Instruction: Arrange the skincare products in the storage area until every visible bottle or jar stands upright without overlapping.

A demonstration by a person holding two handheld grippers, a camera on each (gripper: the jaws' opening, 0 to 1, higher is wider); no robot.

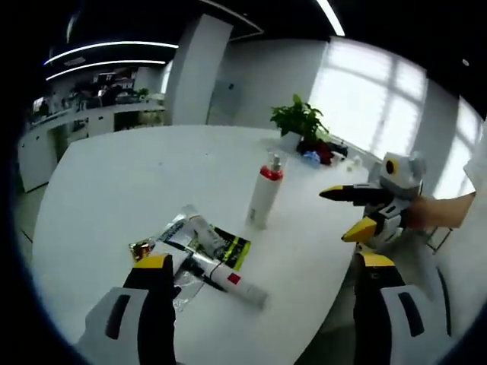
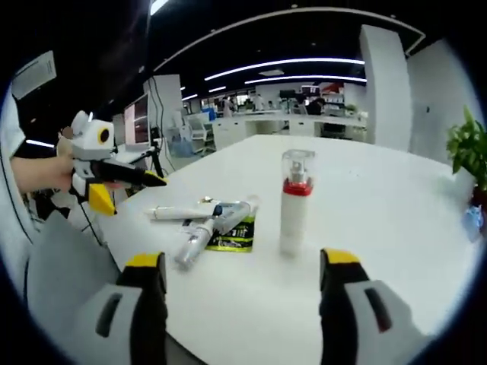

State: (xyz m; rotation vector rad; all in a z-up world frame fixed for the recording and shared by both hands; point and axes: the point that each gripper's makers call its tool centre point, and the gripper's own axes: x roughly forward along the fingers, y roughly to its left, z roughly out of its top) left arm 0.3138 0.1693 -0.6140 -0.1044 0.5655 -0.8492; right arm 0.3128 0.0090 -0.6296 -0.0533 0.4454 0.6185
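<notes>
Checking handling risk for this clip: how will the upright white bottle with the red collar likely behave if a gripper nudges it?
The white bottle with the red collar is tall and narrow, so a push near its clear cap would probably tip it. Once down, its round body would likely roll on the smooth white table. It looks rigid.

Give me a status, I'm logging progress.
Left gripper and right gripper open, empty. Red-collared bottle upright; tubes lying flat, overlapping on sachets. Nothing blocking.

A potted plant (image 1: 299,122) stands at the white table's (image 1: 114,190) far edge, beside bright windows (image 1: 373,91).
</notes>
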